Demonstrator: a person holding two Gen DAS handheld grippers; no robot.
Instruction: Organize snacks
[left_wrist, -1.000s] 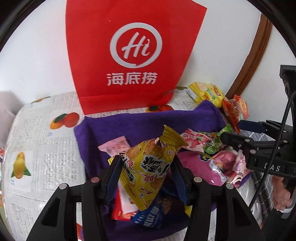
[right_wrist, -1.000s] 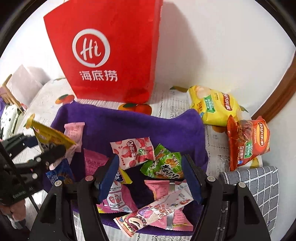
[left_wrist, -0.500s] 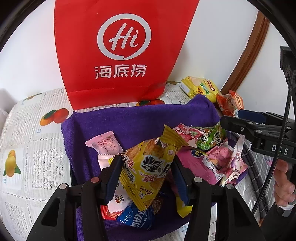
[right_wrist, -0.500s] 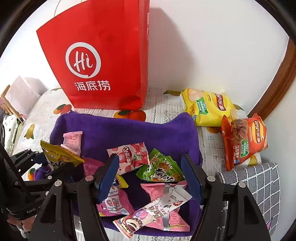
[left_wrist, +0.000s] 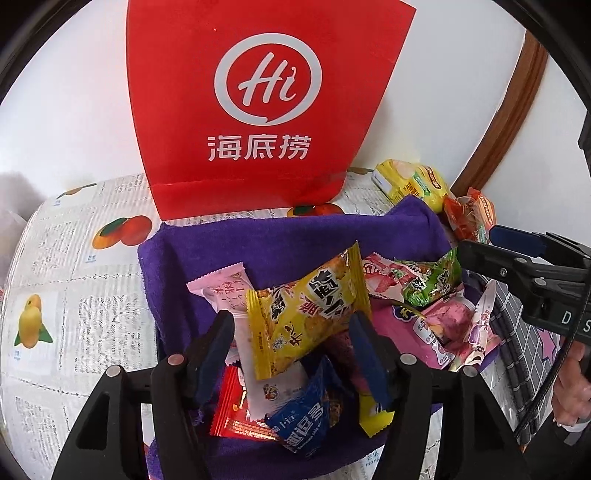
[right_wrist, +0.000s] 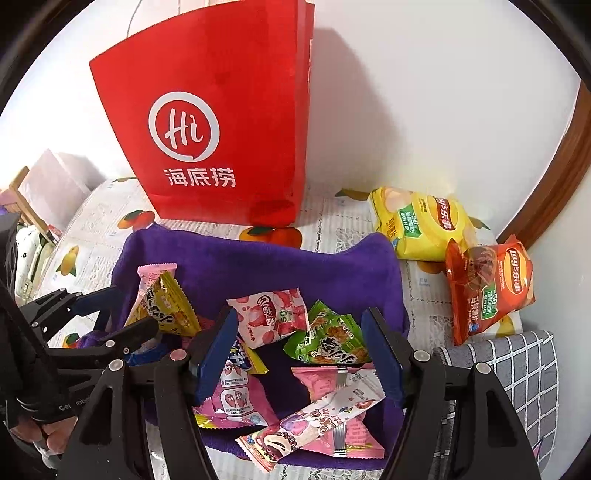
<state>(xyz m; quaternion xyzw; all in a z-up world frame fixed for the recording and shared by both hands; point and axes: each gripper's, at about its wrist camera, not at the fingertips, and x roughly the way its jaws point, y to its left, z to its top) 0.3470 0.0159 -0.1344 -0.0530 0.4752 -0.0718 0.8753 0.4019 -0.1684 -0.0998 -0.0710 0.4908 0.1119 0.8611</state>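
A fruit-print tablecloth covers the table, and the purple towel is our landmark. Over the towel's left half hovers the left gripper, its jaws just widened, and the yellow snack packet sits loose between them atop other wrappers. Behind the towel stands a red paper bag. Over its right half, the right gripper hangs spread apart above a green packet, touching nothing.

light: bright, even, daylight-like | shadows: soft one on wall at 3 o'clock of red bag | glare: mild on foil wrappers | distortion: strong fisheye, black rim | blur: none
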